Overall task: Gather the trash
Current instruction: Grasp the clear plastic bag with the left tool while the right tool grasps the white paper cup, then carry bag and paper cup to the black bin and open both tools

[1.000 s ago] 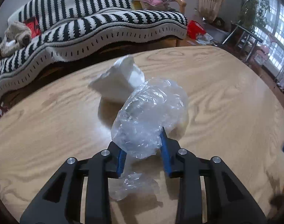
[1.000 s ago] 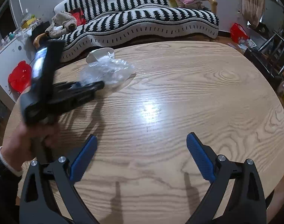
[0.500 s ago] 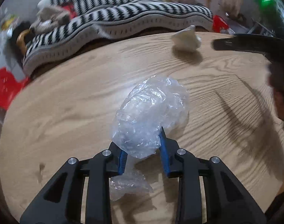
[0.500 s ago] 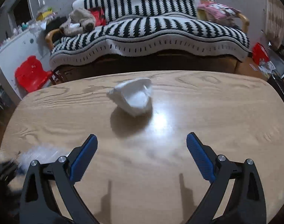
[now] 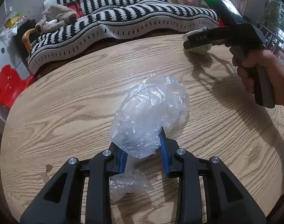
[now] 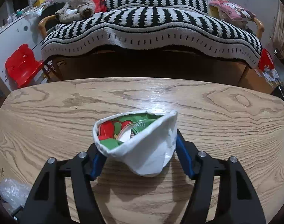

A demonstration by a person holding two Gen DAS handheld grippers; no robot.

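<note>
Our left gripper [image 5: 143,149] pinches the crumpled plastic bag [image 5: 149,115], which bulges beyond its fingertips. Our right gripper [image 6: 138,151] is closing around the squashed paper cup [image 6: 142,145] between its fingers.

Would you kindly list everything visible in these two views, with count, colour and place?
Plastic bag: one, clear, crumpled on table, pinched in left hand-held gripper.
Cup: one, white paper, squashed, red and green scraps inside, between right hand-held gripper's pads.
Table: one, light wood.
Sofa: one, black-and-white striped throw, behind table.
Plush toy: one, brown, on sofa.
Stool: one, red, left of sofa.
Cushion: one, pink, sofa's right end.
Left hand-held gripper: black, blue pads.
Right hand-held gripper: jaws closing on cup.
Hand: one, holding right hand-held gripper.
</note>
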